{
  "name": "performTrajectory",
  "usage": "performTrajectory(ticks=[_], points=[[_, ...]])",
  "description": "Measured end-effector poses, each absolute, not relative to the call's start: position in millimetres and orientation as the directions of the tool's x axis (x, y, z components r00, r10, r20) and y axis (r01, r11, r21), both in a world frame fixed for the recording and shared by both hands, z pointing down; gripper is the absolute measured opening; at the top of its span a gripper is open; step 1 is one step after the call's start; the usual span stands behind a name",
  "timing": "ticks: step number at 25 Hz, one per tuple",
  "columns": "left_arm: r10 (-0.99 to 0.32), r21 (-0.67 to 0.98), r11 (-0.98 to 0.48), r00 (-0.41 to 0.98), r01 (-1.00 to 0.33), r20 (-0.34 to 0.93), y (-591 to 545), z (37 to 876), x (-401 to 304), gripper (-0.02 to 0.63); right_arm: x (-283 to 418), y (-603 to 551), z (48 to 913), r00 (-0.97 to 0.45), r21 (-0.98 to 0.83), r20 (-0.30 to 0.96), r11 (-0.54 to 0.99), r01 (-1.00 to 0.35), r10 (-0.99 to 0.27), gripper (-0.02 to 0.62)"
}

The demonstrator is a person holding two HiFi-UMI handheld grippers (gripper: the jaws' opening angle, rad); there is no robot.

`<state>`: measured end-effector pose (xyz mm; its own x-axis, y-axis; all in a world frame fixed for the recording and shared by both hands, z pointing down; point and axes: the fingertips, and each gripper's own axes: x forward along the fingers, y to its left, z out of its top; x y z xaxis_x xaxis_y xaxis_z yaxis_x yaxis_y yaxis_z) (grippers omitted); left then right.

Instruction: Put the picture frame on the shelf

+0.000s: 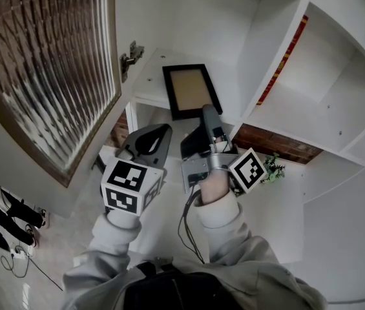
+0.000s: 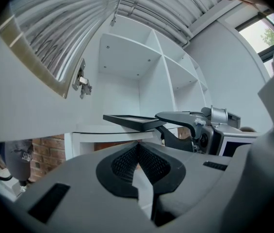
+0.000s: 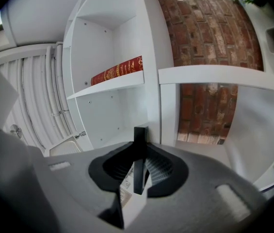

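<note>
While nose-up, right hand-held gripper (image 1: 207,112) on frame (image 1: 190,89).

The picture frame (image 1: 192,90) sits between the jaws of the right gripper (image 1: 209,116), just above the shelf (image 1: 148,86), with the door (image 1: 46,63) to its left. The left gripper (image 1: 153,137) is beside the right gripper, on its left. A book (image 1: 282,60) lies in the compartment right of the frame, and a plant (image 1: 272,168) stands right of the right gripper.

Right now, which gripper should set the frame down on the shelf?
Right gripper: its jaws clamp the picture frame by its edge, holding it over the shelf. Left gripper is shut, empty, set back.
</note>
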<state>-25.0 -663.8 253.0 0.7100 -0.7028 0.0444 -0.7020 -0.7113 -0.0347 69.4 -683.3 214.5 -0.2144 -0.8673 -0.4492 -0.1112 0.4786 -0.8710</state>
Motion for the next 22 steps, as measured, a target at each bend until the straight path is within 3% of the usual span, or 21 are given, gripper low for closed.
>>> performTrajectory(ticks=[12, 16, 22], points=[[-0.711, -0.035, -0.703, 0.701, -0.71, 0.049, -656.4, 256.2, -23.7, 0.004, 71.1, -681.5, 214.1, -0.221, -0.887, -0.41, 0.443, -0.127, -0.885, 0.084], [-0.721, -0.038, -0.693, 0.692, -0.72, 0.042, -654.2, 253.0, -26.1, 0.005, 70.1, -678.9, 209.6, -0.236, -0.882, -0.416, 0.453, -0.13, -0.878, 0.164], [-0.724, -0.039, -0.69, 0.689, -0.723, 0.036, -650.3, 255.0, -25.6, 0.005, 72.4, -672.7, 210.7, -0.239, -0.881, -0.421, 0.457, -0.121, -0.875, 0.172]])
